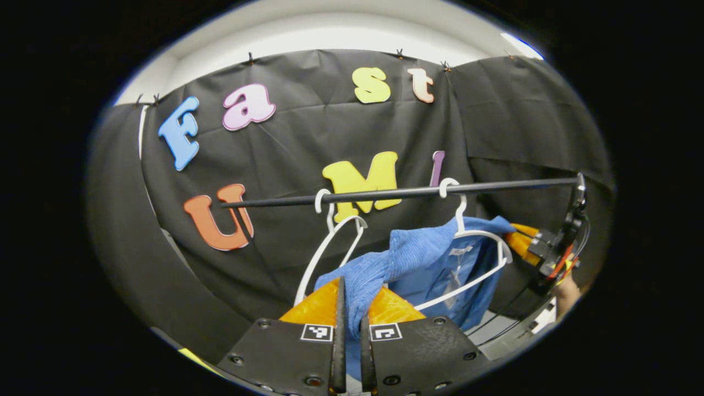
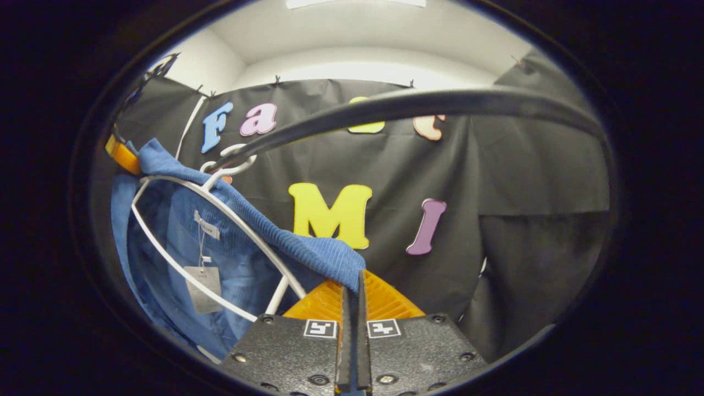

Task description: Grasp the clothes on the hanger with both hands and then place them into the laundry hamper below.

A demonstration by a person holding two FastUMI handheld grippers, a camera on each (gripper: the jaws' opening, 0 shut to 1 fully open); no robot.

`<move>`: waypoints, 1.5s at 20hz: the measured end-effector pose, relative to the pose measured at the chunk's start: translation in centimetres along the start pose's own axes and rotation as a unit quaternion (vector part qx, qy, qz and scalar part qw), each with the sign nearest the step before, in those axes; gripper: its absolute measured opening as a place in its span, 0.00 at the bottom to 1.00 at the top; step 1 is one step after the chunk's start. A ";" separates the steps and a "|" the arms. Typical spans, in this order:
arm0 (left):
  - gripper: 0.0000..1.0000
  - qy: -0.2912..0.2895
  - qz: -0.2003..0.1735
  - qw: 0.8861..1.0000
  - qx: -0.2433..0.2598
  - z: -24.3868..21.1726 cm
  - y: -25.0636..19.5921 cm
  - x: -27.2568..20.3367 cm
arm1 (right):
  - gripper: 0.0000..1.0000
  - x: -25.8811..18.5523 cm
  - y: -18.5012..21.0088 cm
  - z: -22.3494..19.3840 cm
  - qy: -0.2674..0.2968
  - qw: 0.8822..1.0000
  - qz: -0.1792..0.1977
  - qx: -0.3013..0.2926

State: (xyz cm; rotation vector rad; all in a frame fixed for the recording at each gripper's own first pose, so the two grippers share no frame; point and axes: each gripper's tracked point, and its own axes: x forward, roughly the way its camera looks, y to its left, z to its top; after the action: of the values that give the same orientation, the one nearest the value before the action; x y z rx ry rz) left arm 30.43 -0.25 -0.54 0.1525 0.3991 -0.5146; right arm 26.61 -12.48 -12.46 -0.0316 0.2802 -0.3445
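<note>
The blue ribbed garment [image 1: 423, 258] hangs low at the centre of the left gripper view, draped on a white hanger [image 1: 484, 242] under the black rail [image 1: 396, 193], with a paper tag [image 2: 202, 281] inside it. The left gripper [image 1: 352, 308] pinches one blue fold between its fingers. The right gripper [image 2: 353, 297], at the bottom centre of its own view, is pressed together on the other shoulder edge. An empty white hanger [image 1: 330, 242] hangs just beside.
</note>
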 end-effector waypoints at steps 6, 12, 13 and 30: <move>0.11 -0.010 -0.083 0.994 -0.073 0.4 -1.8 -0.5 | 0.07 1.2 -0.9 -2.5 0.014 1.000 0.006 -0.002; 0.11 -0.023 -0.107 0.990 -0.085 1.1 -2.4 0.0 | 0.07 2.0 -0.9 -4.3 0.014 0.998 -0.032 -0.047; 0.11 -0.027 -0.110 0.990 -0.085 1.3 -2.6 0.1 | 0.07 2.1 -0.9 -4.5 0.005 0.997 -0.042 -0.062; 0.11 -0.026 -0.044 0.998 -0.034 -1.1 -0.7 4.2 | 0.07 -2.2 -5.9 1.8 -0.059 0.988 -0.122 -0.074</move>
State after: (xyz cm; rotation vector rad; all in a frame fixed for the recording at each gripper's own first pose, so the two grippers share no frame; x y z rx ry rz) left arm 33.05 -2.45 -3.30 0.0551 0.3723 -0.5892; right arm 23.22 -17.29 -9.66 -0.2338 0.1835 -0.5629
